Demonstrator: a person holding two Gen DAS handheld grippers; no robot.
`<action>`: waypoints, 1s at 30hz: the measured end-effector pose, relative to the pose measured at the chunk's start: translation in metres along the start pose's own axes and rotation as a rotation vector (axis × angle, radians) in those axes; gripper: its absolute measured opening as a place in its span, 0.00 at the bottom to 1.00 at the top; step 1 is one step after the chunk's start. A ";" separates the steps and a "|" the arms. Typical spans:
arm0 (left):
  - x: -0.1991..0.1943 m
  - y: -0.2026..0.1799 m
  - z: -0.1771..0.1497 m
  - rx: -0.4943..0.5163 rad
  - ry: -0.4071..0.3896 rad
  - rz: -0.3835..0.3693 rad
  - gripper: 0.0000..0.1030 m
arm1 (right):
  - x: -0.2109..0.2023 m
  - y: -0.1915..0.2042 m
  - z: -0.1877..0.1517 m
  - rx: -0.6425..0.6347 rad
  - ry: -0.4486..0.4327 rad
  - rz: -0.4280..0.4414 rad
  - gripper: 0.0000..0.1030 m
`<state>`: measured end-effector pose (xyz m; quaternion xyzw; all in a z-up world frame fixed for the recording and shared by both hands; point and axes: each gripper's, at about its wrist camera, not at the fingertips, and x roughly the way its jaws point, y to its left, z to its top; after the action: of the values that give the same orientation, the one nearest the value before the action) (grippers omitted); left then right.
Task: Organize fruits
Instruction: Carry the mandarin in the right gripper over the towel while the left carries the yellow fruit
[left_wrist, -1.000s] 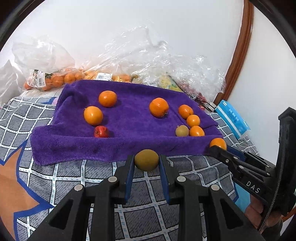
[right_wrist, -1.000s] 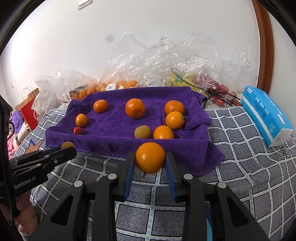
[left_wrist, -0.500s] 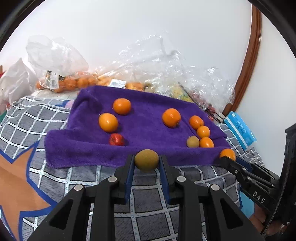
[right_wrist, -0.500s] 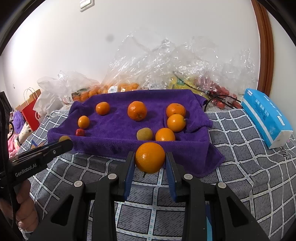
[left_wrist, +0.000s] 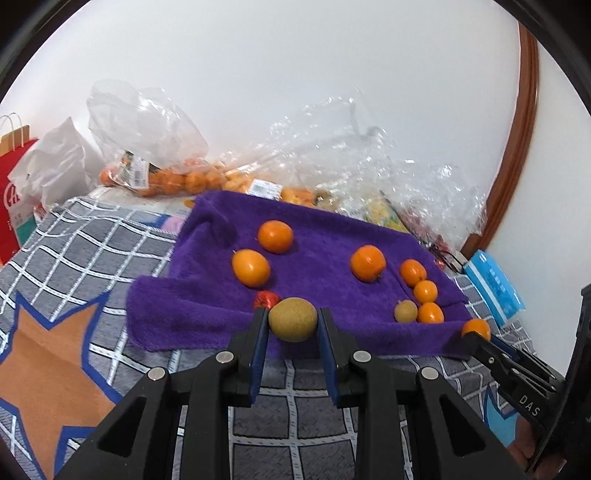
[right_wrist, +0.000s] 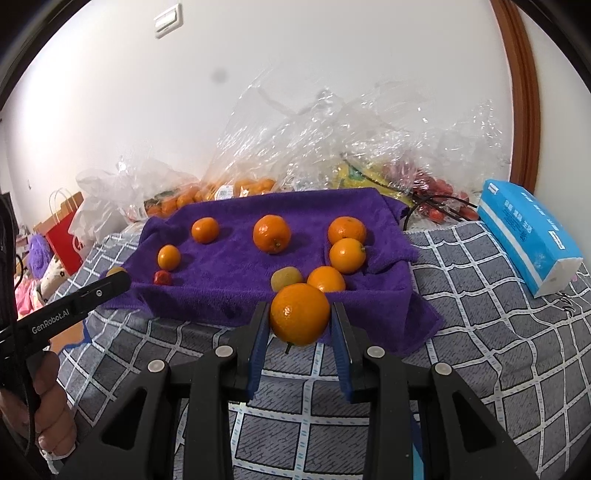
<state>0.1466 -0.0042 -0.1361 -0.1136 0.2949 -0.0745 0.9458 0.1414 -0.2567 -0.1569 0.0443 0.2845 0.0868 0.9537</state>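
My left gripper (left_wrist: 292, 320) is shut on a brown kiwi (left_wrist: 292, 319), held above the near edge of the purple towel (left_wrist: 325, 236). My right gripper (right_wrist: 300, 318) is shut on an orange (right_wrist: 300, 319), also held just before the towel (right_wrist: 229, 269). On the towel lie several oranges, such as one in the middle (right_wrist: 272, 233), a second kiwi (right_wrist: 286, 277) and a small red fruit (right_wrist: 163, 277). Each gripper shows in the other's view: the left (right_wrist: 117, 277) and the right (left_wrist: 476, 334).
The towel lies on a grey checked cover (right_wrist: 480, 332) with an orange star (left_wrist: 48, 362). Clear plastic bags of fruit (right_wrist: 332, 147) stand behind it by the wall. A blue tissue pack (right_wrist: 528, 232) lies at the right, a red paper bag (left_wrist: 14, 192) at the left.
Both grippers have risen and moved slightly back, so the towel sits lower and farther in view. The left gripper has turned to the left. The held fruits have not shifted.
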 end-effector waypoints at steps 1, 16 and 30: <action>-0.001 0.001 0.001 -0.002 -0.003 0.004 0.25 | -0.001 -0.001 0.001 0.005 0.000 -0.005 0.32; -0.023 0.003 0.038 0.033 0.079 0.027 0.25 | -0.032 0.006 0.031 0.078 0.010 -0.027 0.32; -0.007 0.006 0.078 0.062 0.150 0.029 0.25 | -0.027 0.013 0.075 0.099 0.019 -0.071 0.32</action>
<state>0.1863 0.0165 -0.0714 -0.0739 0.3640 -0.0782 0.9252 0.1586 -0.2513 -0.0779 0.0806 0.2991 0.0390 0.9500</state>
